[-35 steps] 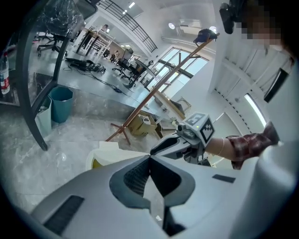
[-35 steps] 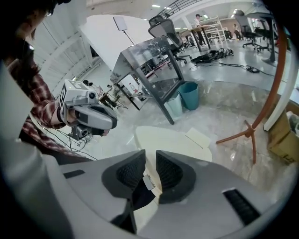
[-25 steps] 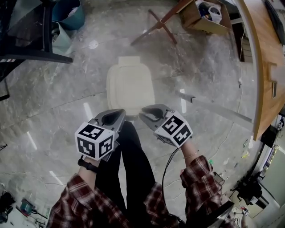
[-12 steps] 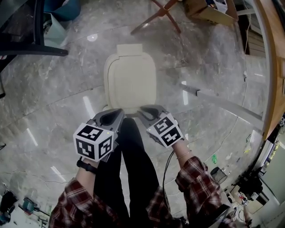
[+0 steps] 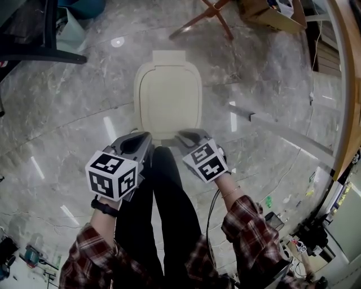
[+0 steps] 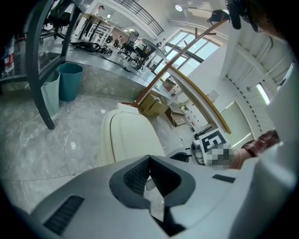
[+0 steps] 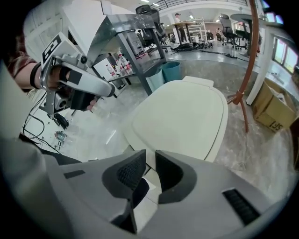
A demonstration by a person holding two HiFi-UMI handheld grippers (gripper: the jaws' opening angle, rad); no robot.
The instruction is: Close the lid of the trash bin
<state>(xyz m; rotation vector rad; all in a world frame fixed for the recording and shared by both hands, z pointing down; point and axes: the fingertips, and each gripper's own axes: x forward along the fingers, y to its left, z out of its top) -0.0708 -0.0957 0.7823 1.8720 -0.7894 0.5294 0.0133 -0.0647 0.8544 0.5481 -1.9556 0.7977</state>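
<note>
The cream trash bin (image 5: pixel 168 93) stands on the marble floor with its lid down flat; it also shows as the trash bin (image 6: pixel 126 137) and the trash bin (image 7: pixel 187 116). Both grippers hover just short of its near edge, above the person's dark trouser legs, and touch nothing. My left gripper (image 5: pixel 141 136) is shut, and in its own view the left gripper (image 6: pixel 149 158) has its tips meeting. My right gripper (image 5: pixel 183 135) holds nothing; in its own view the right gripper (image 7: pixel 150 156) shows a narrow slit between its pads.
A black table frame (image 5: pixel 45 56) and a teal bin (image 6: pixel 70 79) are at the far left. Wooden stand legs (image 5: pixel 206 14) and a cardboard box (image 5: pixel 271 14) lie beyond the bin. A wooden counter (image 5: pixel 350 84) and a metal bar (image 5: pixel 282 132) are at the right.
The view has drawn nearer to the bin, which now looks larger and more centred. Both grippers have dropped slightly toward the person. The lid has stayed down.
</note>
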